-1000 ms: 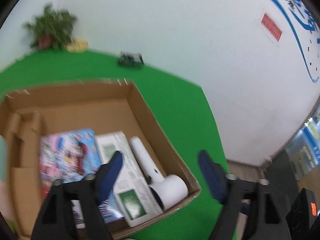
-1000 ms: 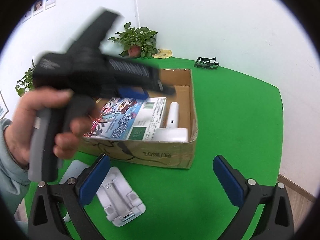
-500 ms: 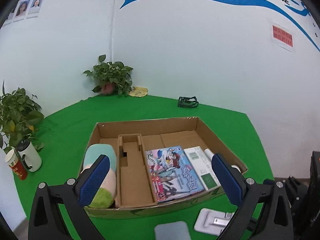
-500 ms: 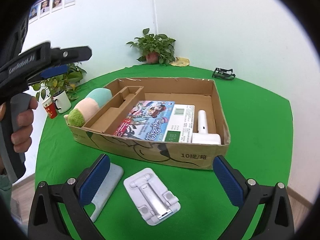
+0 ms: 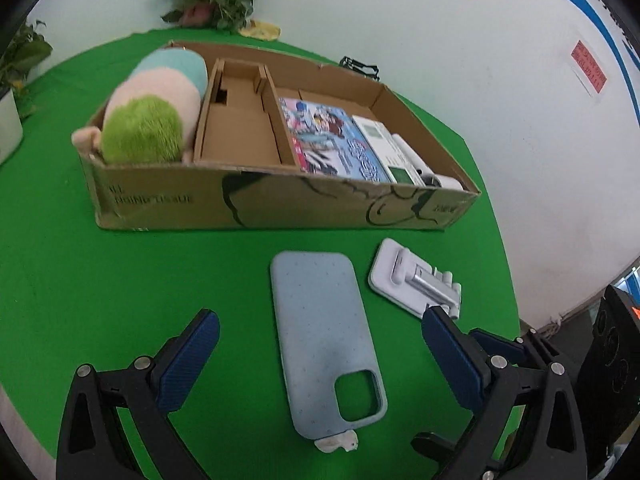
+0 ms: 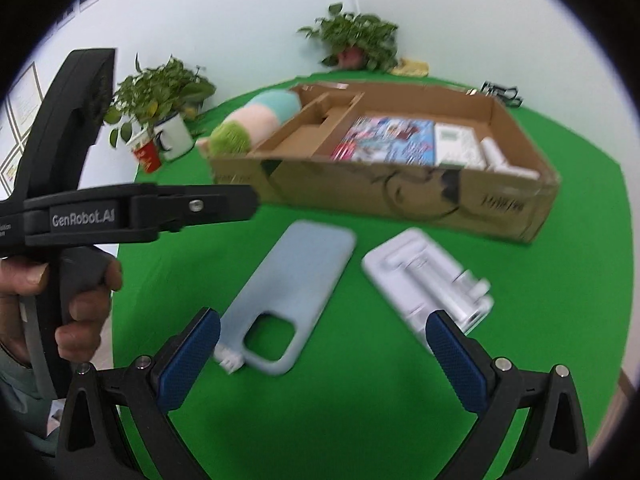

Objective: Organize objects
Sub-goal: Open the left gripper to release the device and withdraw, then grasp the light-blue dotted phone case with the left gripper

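Note:
A pale blue phone case point(image 5: 324, 340) lies face down on the green table, with a folded white phone stand point(image 5: 416, 280) to its right. My left gripper point(image 5: 318, 320) hovers open over the case, one finger on each side and not touching it. My right gripper point(image 6: 323, 320) is open too, above the case point(image 6: 296, 292) and the stand point(image 6: 428, 280). Behind them stands a cardboard box point(image 5: 248, 204) that holds a plush toy point(image 5: 152, 120), a colourful book point(image 5: 328, 140), a white carton point(image 5: 384, 148) and a white device point(image 5: 436, 178). A hand point(image 6: 80, 312) holds the left gripper.
A small white piece point(image 5: 338, 444) lies at the case's near end. Potted plants point(image 6: 356, 40) and mugs point(image 6: 168, 140) stand at the table's far left edge, and a black object point(image 5: 360, 66) sits behind the box. The table edge drops off on the right.
Both grippers have pulled back from the box and come down toward the table. The phone case and stand now lie close under their fingers. The left gripper's view swung from the box to the case.

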A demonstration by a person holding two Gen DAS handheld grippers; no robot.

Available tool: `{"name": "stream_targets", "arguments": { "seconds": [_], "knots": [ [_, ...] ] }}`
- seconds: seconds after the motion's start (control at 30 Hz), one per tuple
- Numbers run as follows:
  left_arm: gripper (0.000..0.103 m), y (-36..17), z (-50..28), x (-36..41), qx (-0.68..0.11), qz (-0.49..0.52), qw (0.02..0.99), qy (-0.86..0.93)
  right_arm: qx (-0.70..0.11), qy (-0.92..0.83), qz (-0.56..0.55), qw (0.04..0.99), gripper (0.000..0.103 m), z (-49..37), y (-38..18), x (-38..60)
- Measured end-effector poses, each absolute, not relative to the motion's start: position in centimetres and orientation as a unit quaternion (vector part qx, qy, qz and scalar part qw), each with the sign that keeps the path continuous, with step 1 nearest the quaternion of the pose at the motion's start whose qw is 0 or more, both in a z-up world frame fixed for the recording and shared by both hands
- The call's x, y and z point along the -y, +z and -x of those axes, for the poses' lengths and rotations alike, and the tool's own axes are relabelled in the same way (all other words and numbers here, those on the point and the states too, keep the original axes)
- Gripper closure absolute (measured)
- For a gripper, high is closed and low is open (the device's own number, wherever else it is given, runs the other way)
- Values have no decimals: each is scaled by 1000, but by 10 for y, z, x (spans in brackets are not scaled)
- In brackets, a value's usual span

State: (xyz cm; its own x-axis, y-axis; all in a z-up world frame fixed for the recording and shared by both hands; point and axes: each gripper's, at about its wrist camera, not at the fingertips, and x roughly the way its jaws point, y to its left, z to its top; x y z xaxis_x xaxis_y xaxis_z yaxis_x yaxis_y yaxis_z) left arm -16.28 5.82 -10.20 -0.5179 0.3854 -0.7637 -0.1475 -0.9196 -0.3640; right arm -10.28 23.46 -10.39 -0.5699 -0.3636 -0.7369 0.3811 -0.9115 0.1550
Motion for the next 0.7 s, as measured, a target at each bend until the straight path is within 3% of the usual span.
{"name": "stream_targets", "arguments": {
  "seconds": [0.07,0.2,0.33,0.7],
  "knots": [
    [3,-112,163,-60,133,482,168,849,-12,-881,-423,213,1,102,-110,-228],
    [19,-123,164,-63,161,503,203,825,-20,-866,-446,224,1,106,-124,-215],
    [27,-137,164,-68,175,517,217,809,-22,-860,-461,219,1,110,-130,-214],
    [27,-131,154,-85,201,517,259,791,-1,-864,-463,200,1,117,-136,-232]
  ]
}}
